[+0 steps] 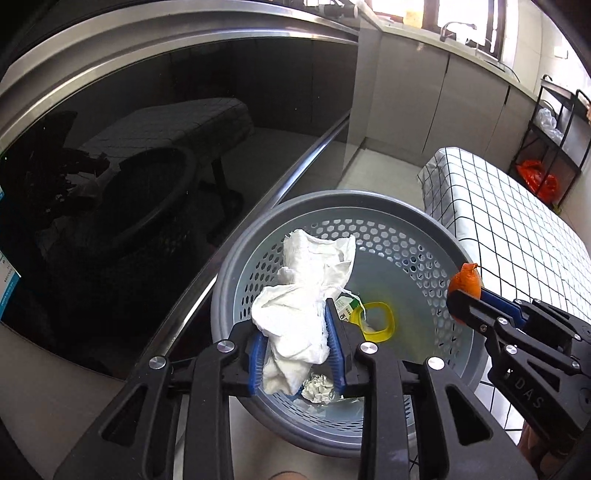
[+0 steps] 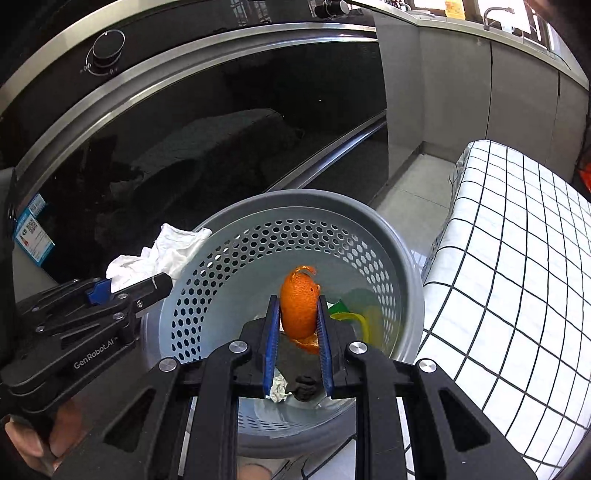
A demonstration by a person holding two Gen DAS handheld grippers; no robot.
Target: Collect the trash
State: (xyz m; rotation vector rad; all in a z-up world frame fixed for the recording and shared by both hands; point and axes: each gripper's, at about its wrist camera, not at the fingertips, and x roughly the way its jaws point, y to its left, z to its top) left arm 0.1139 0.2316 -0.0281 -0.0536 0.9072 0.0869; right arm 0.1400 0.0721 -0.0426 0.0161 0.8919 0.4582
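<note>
A grey perforated basket [image 1: 424, 236] stands on the floor; a black glass appliance front [image 1: 166, 147] with steel trim rises just beside its far-left rim, and a surface under a white black-gridded cloth [image 1: 509, 236] lies just beside its right rim. On the basket's bottom lie a yellow ring-shaped piece [image 1: 380, 321], a small printed carton [image 1: 345, 306] touching it, and a crumpled foil ball [image 1: 319, 386] near the near wall; in the right wrist view a dark object [image 2: 304, 386] lies beside the foil ball, its kind not discernible.

The left gripper [image 1: 295, 354] is positioned over the near-left rim; a crumpled white tissue [image 1: 306, 295] sits between its blue pads, bunched and creased, its upper part reaching over the basket's interior; the jaws stand slightly apart around the tissue, and whether the pads press on it cannot be told. The right gripper [image 2: 297, 332] is positioned over the near-right part of the basket; its jaws pinch an orange peel [image 2: 299, 306], curled, pitted and bright, with a torn tip at the top.

The floor is pale tile [image 1: 384, 173]; grey cabinets [image 1: 461, 96] under a counter with a tap [image 1: 448, 29] run along the far wall; a black metal rack [image 1: 554, 140] at the far right holds an orange bag [image 1: 537, 181]; a control knob [image 2: 107, 48] sits on the appliance's upper panel.
</note>
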